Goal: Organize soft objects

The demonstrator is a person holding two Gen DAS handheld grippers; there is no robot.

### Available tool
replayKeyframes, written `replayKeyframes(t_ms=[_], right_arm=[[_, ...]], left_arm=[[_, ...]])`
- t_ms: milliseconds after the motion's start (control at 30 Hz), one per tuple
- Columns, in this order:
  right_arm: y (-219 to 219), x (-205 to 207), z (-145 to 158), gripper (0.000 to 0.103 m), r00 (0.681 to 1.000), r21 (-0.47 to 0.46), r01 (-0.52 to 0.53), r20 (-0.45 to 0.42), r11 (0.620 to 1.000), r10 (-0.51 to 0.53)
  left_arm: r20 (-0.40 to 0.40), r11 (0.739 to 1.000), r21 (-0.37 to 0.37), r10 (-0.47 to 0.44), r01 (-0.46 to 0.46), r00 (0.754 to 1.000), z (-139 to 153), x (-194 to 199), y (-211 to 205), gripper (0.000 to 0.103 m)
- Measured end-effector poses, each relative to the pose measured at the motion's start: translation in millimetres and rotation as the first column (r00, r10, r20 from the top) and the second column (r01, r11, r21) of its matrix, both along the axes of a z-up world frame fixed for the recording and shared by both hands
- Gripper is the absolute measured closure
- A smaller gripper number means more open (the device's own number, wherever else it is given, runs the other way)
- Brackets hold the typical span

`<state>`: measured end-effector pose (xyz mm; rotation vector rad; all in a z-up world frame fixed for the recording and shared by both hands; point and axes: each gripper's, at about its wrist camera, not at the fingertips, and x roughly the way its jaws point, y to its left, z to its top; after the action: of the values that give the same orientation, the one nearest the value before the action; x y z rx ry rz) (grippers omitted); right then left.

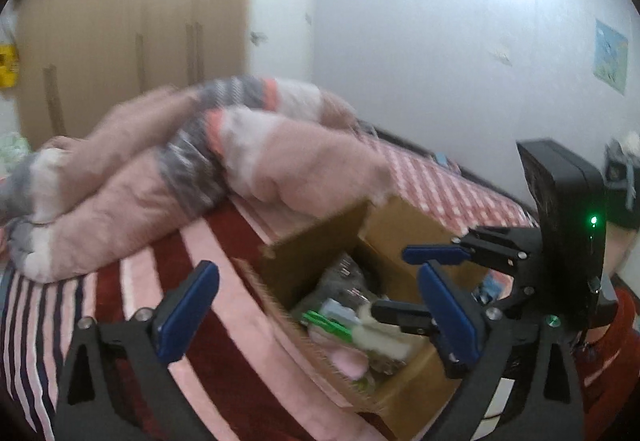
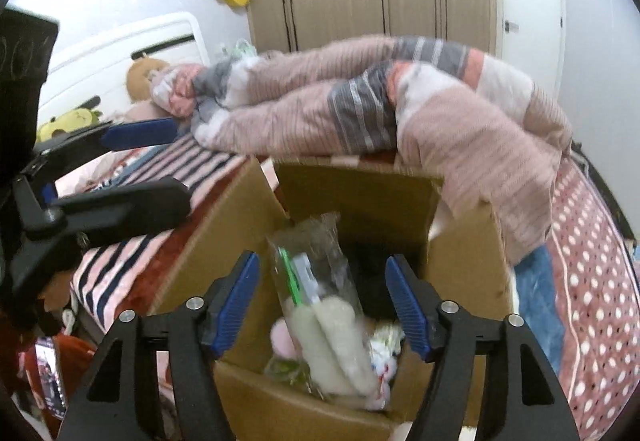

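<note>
Both jaws were held open, nothing gripped. The right gripper (image 2: 322,301) was poised above the box (image 2: 464,261) on the bed, over a bagged pack (image 2: 316,281) of soft items. A central, gentle pinch would be advised; the left gripper (image 1: 316,309) was kept beside the box.

The cardboard box (image 2: 464,261) is plain brown. Inside it, a clear packet (image 2: 320,301) shows cream fluff and a green strip, beside something pale pink (image 2: 282,339). The quilt (image 2: 440,113) carries pink, grey and white stripes. Both grippers (image 2: 322,305) (image 1: 316,315) have blue pads on black frames.
</note>
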<state>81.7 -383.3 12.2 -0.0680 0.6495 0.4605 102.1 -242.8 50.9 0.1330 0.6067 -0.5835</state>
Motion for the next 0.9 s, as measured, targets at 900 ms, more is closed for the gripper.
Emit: replayKeyframes(t_ms=[900], right_arm=[[24, -29, 26, 0.000, 0.926, 0.172, -0.086, 0.377, 0.981, 0.015]], left_arm=[[0.200, 0.848, -0.121, 0.529, -0.515, 0.825, -5, -50, 132, 0.001]])
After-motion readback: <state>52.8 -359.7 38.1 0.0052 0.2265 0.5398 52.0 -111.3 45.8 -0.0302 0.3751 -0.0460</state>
